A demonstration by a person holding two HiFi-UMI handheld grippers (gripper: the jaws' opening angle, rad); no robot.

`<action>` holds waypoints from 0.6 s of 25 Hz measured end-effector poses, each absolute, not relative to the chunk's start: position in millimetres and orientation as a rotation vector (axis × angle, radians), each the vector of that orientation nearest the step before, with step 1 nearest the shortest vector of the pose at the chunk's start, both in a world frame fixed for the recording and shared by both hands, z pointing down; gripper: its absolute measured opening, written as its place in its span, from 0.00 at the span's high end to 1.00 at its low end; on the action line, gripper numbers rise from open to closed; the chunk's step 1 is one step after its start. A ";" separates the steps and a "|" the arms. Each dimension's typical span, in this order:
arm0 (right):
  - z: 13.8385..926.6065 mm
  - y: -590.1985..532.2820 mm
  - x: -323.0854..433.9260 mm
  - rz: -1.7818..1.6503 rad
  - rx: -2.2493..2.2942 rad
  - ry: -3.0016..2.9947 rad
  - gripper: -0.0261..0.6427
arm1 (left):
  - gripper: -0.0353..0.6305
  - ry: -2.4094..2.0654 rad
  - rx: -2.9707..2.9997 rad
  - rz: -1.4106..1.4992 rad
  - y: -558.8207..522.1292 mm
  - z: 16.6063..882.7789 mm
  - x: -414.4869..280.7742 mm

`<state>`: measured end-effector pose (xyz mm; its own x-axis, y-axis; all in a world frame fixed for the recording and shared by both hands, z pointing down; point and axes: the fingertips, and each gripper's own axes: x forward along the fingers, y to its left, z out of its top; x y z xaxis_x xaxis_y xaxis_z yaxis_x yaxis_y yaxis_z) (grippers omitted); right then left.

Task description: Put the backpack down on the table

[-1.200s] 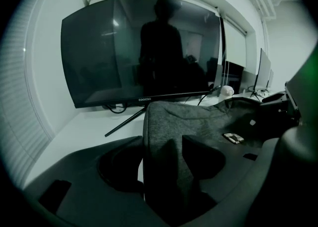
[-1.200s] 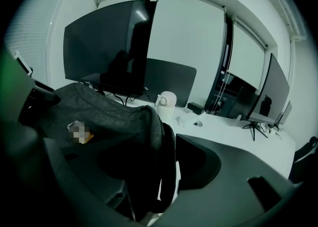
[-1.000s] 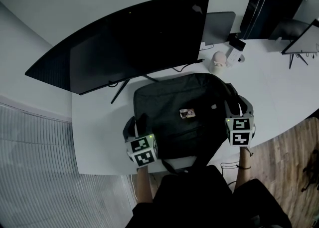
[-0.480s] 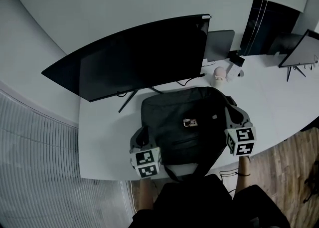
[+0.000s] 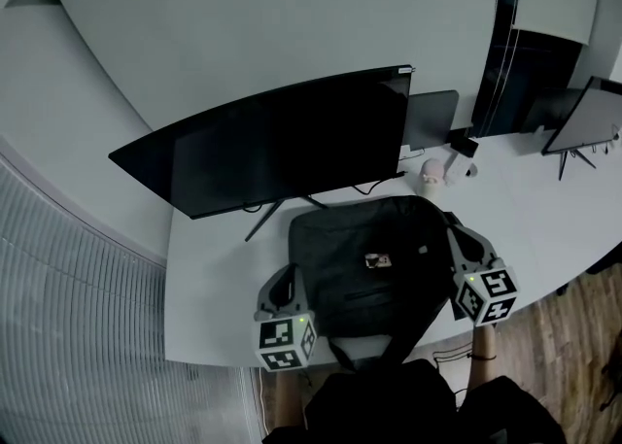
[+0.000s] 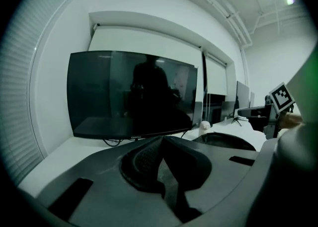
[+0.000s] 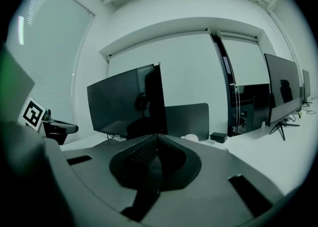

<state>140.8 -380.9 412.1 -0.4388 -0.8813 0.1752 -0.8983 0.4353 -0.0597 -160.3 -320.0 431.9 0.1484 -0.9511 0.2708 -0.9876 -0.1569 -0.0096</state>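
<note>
The backpack (image 5: 374, 267) is lying flat on the white table (image 5: 209, 287), just in front of the monitor (image 5: 282, 146) and toward the monitor's right end, with its straps (image 5: 384, 343) hanging over the table edge farthest from the monitor. The left gripper (image 6: 160, 139) is being held well in front of the monitor's middle, its jaws pressing together with nothing between them. The right gripper (image 7: 157, 135) is being held in front of the monitor's right end, its jaws likewise meeting on nothing. A small pale object (image 5: 431, 173) is sitting by the monitor's right end
</note>
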 end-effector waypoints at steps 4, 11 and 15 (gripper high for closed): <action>399.7 -375.8 143.0 0.200 1.606 -2.590 0.94 | 0.92 -1.945 2.268 0.276 -315.1 417.0 -163.5; 378.5 -369.6 144.0 0.159 1.615 -2.658 0.94 | 0.92 -1.995 2.288 0.197 -307.0 397.2 -173.8; 368.5 -365.5 147.6 0.128 1.631 -2.681 0.94 | 0.92 -2.025 2.279 0.159 -301.7 389.8 -180.8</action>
